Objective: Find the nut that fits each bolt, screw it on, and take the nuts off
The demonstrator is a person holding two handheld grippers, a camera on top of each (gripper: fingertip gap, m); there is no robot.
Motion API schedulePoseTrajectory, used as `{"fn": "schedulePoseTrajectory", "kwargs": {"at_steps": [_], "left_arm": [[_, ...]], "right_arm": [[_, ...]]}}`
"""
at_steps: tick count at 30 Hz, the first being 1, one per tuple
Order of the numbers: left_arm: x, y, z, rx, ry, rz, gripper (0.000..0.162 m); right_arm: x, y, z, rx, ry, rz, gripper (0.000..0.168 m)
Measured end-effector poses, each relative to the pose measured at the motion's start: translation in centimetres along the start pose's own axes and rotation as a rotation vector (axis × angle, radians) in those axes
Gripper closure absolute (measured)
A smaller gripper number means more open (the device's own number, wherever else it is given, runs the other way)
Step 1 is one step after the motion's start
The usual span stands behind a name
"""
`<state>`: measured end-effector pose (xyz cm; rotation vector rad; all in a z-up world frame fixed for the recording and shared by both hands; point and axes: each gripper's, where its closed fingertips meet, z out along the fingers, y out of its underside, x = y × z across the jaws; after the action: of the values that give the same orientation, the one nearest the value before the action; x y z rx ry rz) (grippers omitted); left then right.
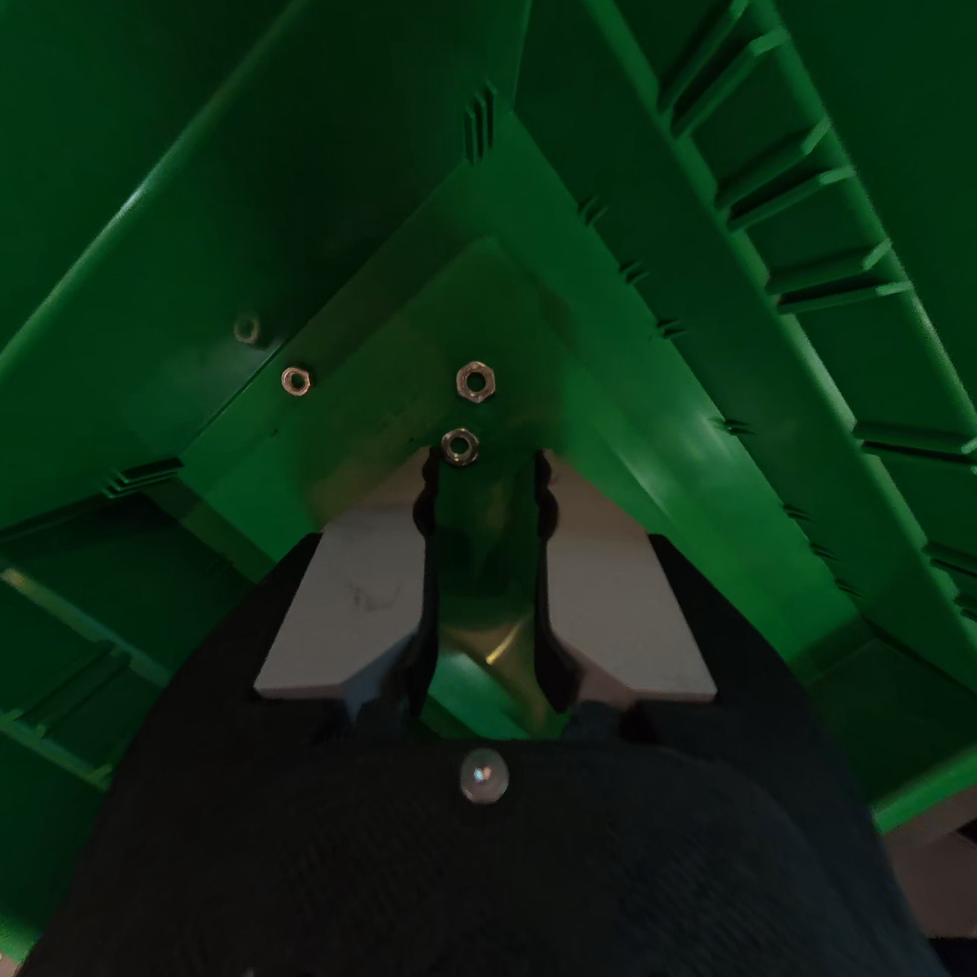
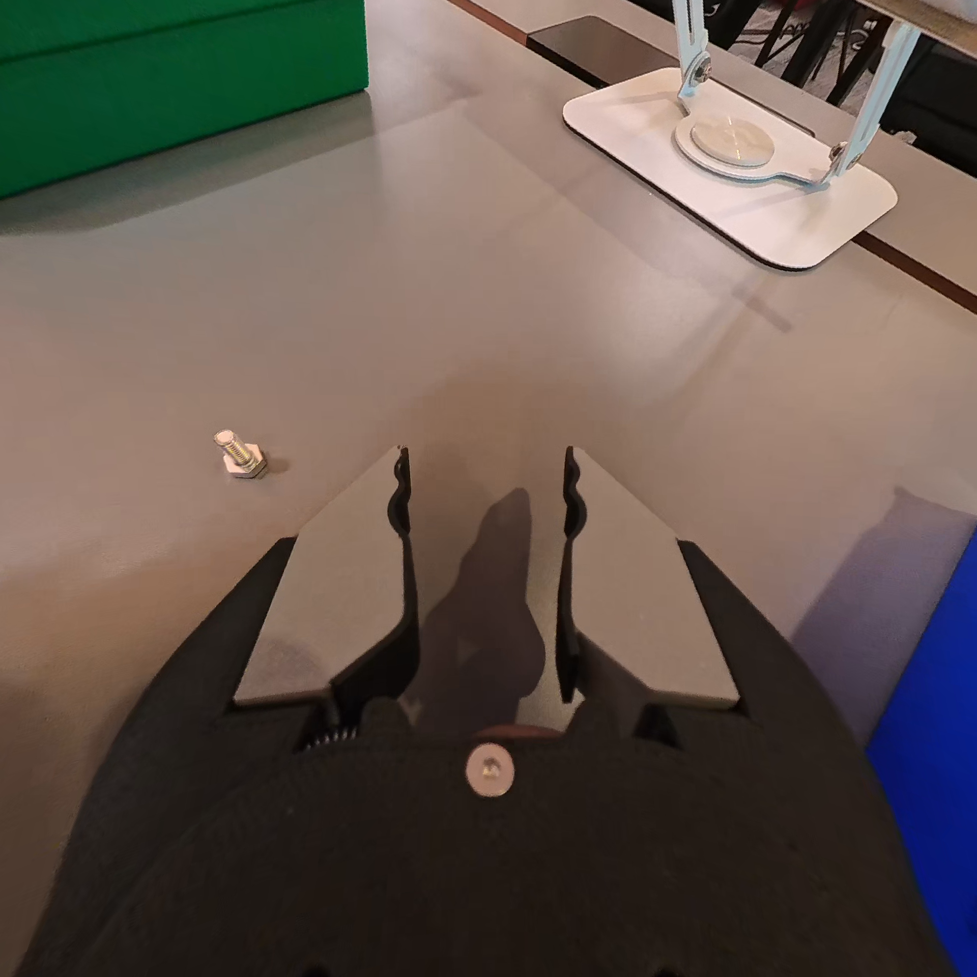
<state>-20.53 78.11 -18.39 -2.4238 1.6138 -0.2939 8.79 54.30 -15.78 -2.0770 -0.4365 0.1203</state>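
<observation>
In the left wrist view I look down into a green plastic bin (image 1: 661, 328). Three metal nuts lie on its floor: a small one (image 1: 295, 380) at the left, a larger one (image 1: 475, 381) in the middle, and one (image 1: 460, 446) just beyond my left gripper's (image 1: 487, 455) tips, near the left finger. A faint reflection of a nut shows on the bin wall. The left gripper is open and empty. In the right wrist view a silver bolt (image 2: 239, 458) stands on its head on the grey table (image 2: 476, 317), left of my right gripper (image 2: 485, 454), which is open and empty.
The green bin (image 2: 174, 90) stands at the table's far left in the right wrist view. A white stand base (image 2: 740, 174) with metal legs sits at the far right. A blue object (image 2: 930, 713) lies at the right edge. The left gripper's tips are roughly 40 cm from the right gripper's. The silver bolt (image 2: 239, 458) is closer to my right gripper, around 7 cm from its tips; the left tips are 30 cm off.
</observation>
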Motion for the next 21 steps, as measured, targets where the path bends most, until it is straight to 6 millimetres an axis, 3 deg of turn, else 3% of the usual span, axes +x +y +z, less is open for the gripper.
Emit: {"fn": "schedulePoseTrajectory", "kwargs": {"at_steps": [3, 6, 14, 18, 21], "left_arm": [[-0.2, -0.5, 0.1, 0.025, -0.004, 0.002, 0.129], [-1.0, -0.5, 0.2, 0.021, -0.033, -0.004, 0.149], [-0.9, 0.4, -0.7, 0.001, -0.068, -0.013, 0.150], [0.4, -0.2, -4.3, 0.074, -0.102, -0.031, 0.150], [4.7, -1.9, -8.2, 0.153, -0.098, 0.039, 0.150]], "right_arm": [[-0.1, 0.0, 0.0, -0.001, 0.001, -0.010, 0.113], [-0.2, 0.1, 0.0, -0.005, 0.001, -0.019, 0.114], [-0.4, 0.0, -0.1, -0.001, 0.000, -0.026, 0.114], [-0.7, 0.1, -0.1, -0.004, 0.009, -0.059, 0.115], [-0.8, -0.1, -0.2, 0.006, 0.031, -0.086, 0.117]]}}
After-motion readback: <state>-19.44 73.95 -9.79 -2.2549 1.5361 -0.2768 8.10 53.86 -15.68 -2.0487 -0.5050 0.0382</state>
